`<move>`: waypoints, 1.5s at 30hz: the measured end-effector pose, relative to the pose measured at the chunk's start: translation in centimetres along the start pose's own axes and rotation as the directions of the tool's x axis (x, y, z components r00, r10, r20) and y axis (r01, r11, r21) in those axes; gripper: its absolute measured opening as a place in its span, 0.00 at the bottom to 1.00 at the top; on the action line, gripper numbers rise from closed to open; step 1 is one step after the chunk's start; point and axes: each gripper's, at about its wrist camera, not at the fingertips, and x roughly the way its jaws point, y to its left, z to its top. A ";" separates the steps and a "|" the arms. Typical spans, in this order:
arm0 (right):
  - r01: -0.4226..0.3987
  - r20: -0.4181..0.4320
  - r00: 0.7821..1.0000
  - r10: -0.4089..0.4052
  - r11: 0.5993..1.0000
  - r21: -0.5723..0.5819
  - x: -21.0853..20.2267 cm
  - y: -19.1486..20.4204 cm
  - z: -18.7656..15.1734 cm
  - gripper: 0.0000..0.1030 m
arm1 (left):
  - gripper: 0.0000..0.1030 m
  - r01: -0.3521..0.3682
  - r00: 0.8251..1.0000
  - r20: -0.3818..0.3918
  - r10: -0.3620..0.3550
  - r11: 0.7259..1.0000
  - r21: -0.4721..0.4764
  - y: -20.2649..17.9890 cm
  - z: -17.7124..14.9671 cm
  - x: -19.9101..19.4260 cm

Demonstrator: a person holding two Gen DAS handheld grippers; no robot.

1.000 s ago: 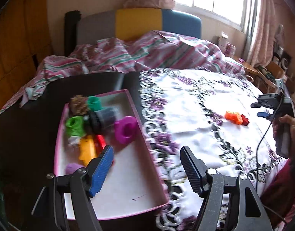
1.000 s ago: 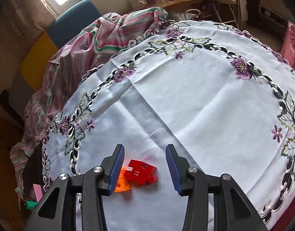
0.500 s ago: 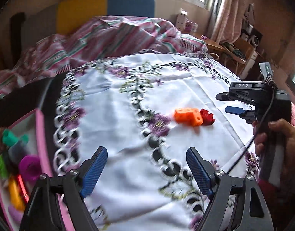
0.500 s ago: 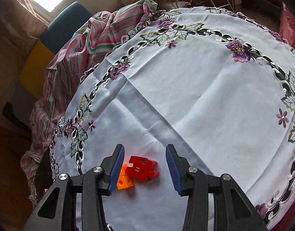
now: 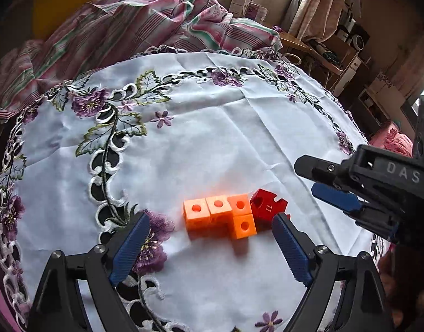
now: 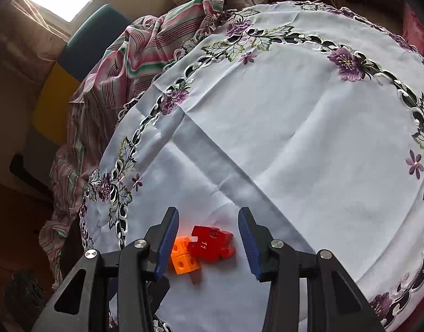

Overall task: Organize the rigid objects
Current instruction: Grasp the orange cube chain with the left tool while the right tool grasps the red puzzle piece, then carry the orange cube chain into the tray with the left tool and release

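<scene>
- The right gripper (image 6: 209, 240) hangs over the white embroidered tablecloth (image 6: 295, 138), its blue-padded fingers (image 6: 167, 243) spread wide.
- A red puzzle-shaped piece (image 6: 212, 243) marked 11 lies between the fingers, touching neither.
- An orange cube block (image 6: 182, 257) touches the red piece's left side, partly hidden by the left finger.
- A striped cloth (image 6: 134, 58) is bunched at the far edge.

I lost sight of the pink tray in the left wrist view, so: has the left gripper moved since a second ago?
Yes. The left gripper has swung right, away from the tray, across the white tablecloth, and now frames the orange blocks.
</scene>
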 end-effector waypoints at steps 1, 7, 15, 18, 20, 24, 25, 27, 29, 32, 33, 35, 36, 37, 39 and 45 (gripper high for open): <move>0.000 0.000 1.000 0.000 1.000 0.001 0.0 0.0 0.0 0.44 | 0.88 -0.008 1.000 -0.007 0.008 1.000 0.000 -0.1 0.3 0.6; 0.020 0.004 1.000 -0.020 1.000 -0.005 0.2 0.0 -0.1 0.44 | 0.61 0.010 0.998 -0.060 -0.012 0.999 -0.037 0.6 0.5 3.2; 0.045 -0.050 0.998 -0.049 0.996 -0.077 1.7 1.0 -0.7 0.44 | 0.59 -0.013 1.000 -0.025 0.012 0.997 -0.071 3.7 -2.7 -0.1; 0.081 -0.060 0.994 -0.091 0.985 -0.151 2.4 2.0 -1.2 0.46 | 0.59 -0.036 0.999 -0.011 0.035 0.998 -0.058 4.4 -4.7 -1.8; 0.086 -0.064 0.993 -0.100 0.979 -0.185 2.7 2.5 -1.5 0.53 | 0.59 -0.049 0.999 -0.006 0.048 0.997 -0.053 4.7 -5.9 -2.8; 0.112 -0.071 0.989 -0.130 0.972 -0.207 3.3 2.6 -1.7 0.63 | 0.59 -0.056 0.998 0.006 0.057 0.996 -0.070 5.5 -8.2 -4.7; 0.121 -0.069 0.988 -0.138 0.971 -0.208 3.3 2.5 -1.7 0.63 | 0.59 -0.061 0.998 0.005 0.061 0.995 -0.075 5.7 -8.7 -5.0; 0.136 -0.061 0.986 -0.152 0.967 -0.217 3.5 2.6 -1.8 0.63 | 0.59 -0.070 0.997 0.008 0.071 0.994 -0.084 6.1 -9.7 -5.5; 0.137 -0.056 0.986 -0.154 0.963 -0.233 3.6 2.9 -1.8 0.63 | 0.59 -0.070 0.997 0.011 0.071 0.993 -0.093 6.4 -10.6 -6.1; 0.151 -0.050 0.984 -0.172 0.947 -0.285 4.0 3.7 -2.2 0.63 | 0.59 -0.078 0.997 0.023 0.080 0.993 -0.091 6.6 -11.9 -7.0; 0.153 -0.047 0.983 -0.175 0.940 -0.306 4.1 4.0 -2.4 0.63 | 0.59 -0.081 0.996 0.027 0.084 0.993 -0.090 6.5 -12.3 -7.3; 0.176 -0.029 0.980 -0.198 0.920 -0.351 4.4 4.6 -2.8 0.63 | 0.59 -0.087 0.995 0.036 0.091 0.992 -0.090 6.6 -12.8 -7.9; 0.204 -0.019 0.974 -0.227 0.906 -0.372 4.6 4.8 -3.0 0.63 | 0.59 -0.087 0.995 0.041 0.091 0.992 -0.093 6.7 -13.0 -8.2; 0.223 -0.018 0.969 -0.248 0.896 -0.385 4.9 4.8 -3.1 0.63 | 0.59 -0.087 0.995 0.047 0.092 0.992 -0.096 6.7 -13.2 -8.6; 0.240 -0.020 0.962 -0.272 0.881 -0.408 5.4 4.9 -3.4 0.63 | 0.59 -0.092 0.993 0.059 0.099 0.991 -0.098 6.8 -13.5 -9.3; 0.303 0.024 0.940 -0.340 0.800 -0.517 5.8 5.8 -4.8 0.48 | 0.59 -0.121 0.985 0.116 0.132 0.988 -0.092 7.1 -14.1 -11.9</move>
